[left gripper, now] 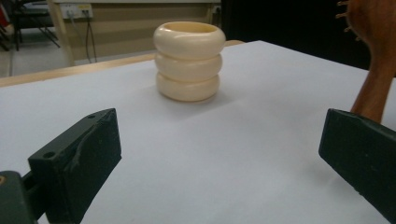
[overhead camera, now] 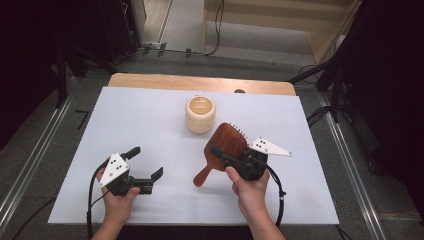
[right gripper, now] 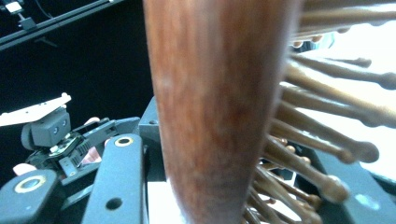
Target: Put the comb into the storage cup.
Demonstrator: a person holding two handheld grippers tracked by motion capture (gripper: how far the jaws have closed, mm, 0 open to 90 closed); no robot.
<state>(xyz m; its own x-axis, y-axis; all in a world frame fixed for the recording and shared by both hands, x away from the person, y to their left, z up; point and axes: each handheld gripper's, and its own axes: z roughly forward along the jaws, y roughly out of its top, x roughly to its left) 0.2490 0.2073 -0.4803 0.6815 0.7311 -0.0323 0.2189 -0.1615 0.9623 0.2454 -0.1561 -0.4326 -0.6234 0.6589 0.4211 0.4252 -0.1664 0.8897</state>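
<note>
The wooden hairbrush (overhead camera: pixel 226 145) is off the desk (overhead camera: pixel 150 115), clamped in the right hand-held gripper (overhead camera: pixel 227 155), whose jaws press on the paddle-shaped head from back and bristle side; in the right gripper view the brown back (right gripper: pixel 219 107) stands close before the lens with the wooden pins (right gripper: pixel 322 140) fanning off to one side. Taking the cream ringed cup (overhead camera: pixel 200 114) as landmark, the brush hangs just in front of it and slightly to its right, handle slanting down toward the person. The left hand-held gripper (overhead camera: pixel 145 162) sits well to the cup's front left, jaws spread wide with nothing between them, and its own view looks across bare desk at the cup (left gripper: pixel 189 60). The step in hand appears to be carrying the brush toward the cup. The next move probably calls for turning the brush handle-down over the cup's mouth, perhaps with the left hand-held gripper steadying the cup.
</note>
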